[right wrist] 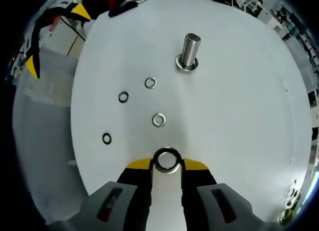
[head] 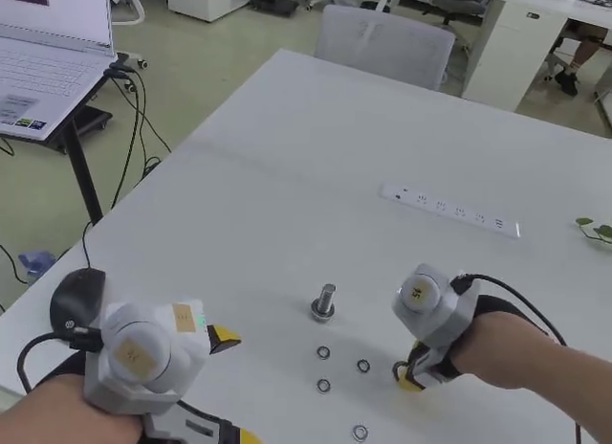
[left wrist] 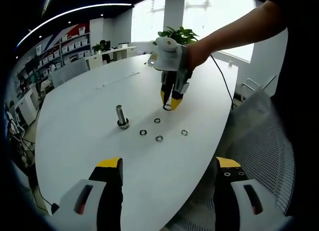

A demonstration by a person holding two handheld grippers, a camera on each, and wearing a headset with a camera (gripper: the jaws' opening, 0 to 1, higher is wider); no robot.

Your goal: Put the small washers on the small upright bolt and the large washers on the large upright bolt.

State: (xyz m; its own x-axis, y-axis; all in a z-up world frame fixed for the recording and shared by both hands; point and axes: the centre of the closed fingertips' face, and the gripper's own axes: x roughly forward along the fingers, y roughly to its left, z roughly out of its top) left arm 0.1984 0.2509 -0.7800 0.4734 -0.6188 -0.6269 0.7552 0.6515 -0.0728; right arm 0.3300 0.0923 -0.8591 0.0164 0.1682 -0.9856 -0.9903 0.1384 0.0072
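One upright steel bolt [head: 325,300] [left wrist: 121,115] [right wrist: 190,48] stands mid-table with a washer around its base. Several small washers [head: 323,352] [left wrist: 159,138] [right wrist: 159,120] lie loose on the white table [head: 287,195] in front of it. My right gripper [head: 409,374] [left wrist: 169,100] [right wrist: 166,164] points down at the table right of them, its yellow tips shut on a large washer [right wrist: 167,160] [left wrist: 167,107] that lies flat. At the near left edge my left gripper [head: 234,387] [left wrist: 168,165] stands open and holds nothing.
A white power strip [head: 449,210] lies farther back on the table. A black mouse-like object [head: 76,296] with a cable sits at the left edge. A laptop [head: 48,61] on a stand is off the table at left, and a grey chair [head: 382,42] stands behind it.
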